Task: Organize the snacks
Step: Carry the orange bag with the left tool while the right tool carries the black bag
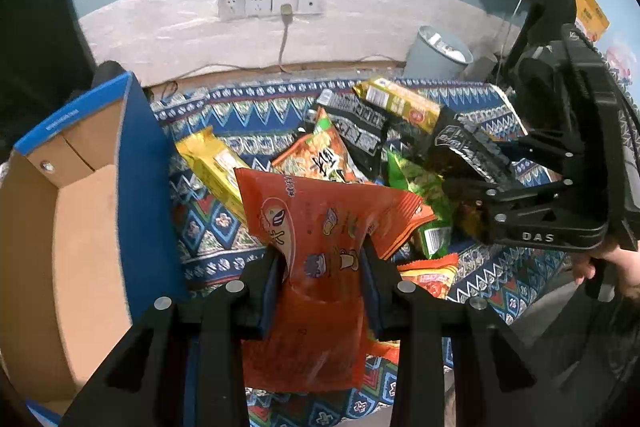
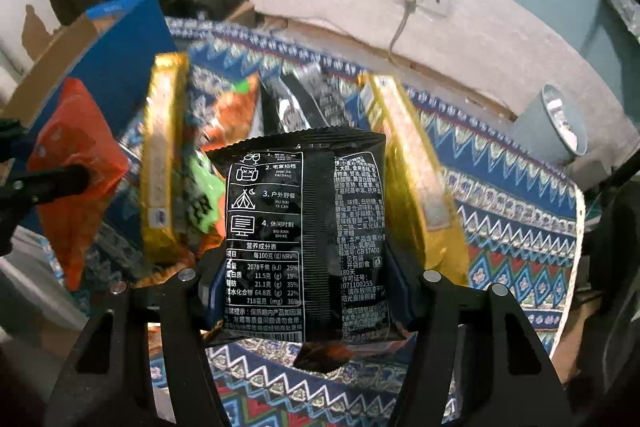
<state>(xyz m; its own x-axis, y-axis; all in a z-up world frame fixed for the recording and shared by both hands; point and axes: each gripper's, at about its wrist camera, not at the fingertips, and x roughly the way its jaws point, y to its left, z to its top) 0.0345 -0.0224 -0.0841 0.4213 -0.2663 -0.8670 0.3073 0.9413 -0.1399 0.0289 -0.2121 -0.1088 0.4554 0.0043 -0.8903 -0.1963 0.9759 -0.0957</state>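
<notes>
Both grippers tilt steeply down over a patterned cloth (image 1: 224, 239). The left gripper (image 1: 320, 267) clamps an orange snack bag (image 1: 320, 219) beside a cardboard box (image 1: 80, 227); the right gripper (image 2: 304, 291) clamps a black snack packet (image 2: 304, 219) above the snack pile.

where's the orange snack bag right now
The orange snack bag is pinched between the fingers of the left gripper, low in the left wrist view, lifted above the patterned cloth just right of the open cardboard box.
</notes>
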